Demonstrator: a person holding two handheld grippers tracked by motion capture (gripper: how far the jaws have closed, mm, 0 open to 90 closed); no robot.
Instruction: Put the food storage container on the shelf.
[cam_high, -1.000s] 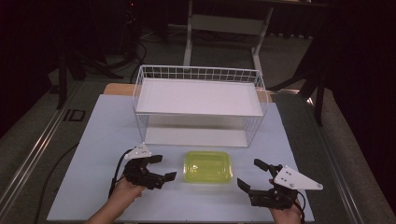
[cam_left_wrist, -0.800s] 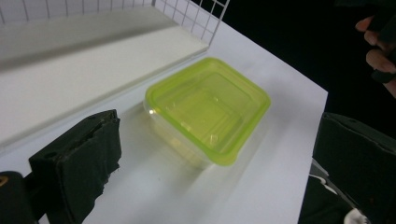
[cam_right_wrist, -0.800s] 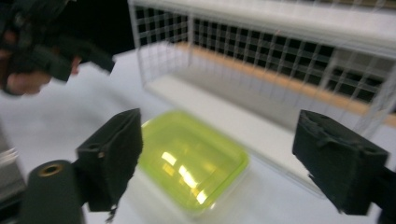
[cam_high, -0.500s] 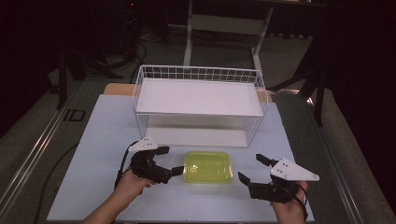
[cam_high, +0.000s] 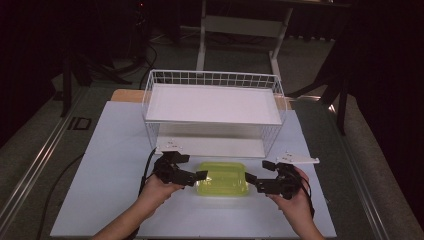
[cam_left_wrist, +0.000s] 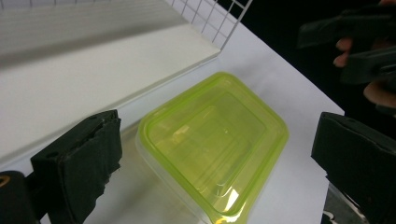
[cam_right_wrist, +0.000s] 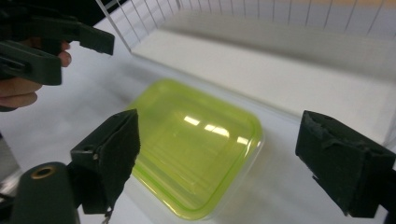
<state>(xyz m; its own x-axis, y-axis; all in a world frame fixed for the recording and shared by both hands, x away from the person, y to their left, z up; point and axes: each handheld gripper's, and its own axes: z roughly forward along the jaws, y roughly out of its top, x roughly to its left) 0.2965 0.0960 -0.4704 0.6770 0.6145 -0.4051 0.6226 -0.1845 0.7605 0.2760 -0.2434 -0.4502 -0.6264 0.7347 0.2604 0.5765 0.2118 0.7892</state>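
The yellow-green container (cam_left_wrist: 212, 149) is cut off by the left gripper view's bottom edge

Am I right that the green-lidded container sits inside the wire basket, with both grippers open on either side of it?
Not inside. The high view shows the green-lidded container on the table in front of the wire basket. The left gripper and right gripper do flank it, open.
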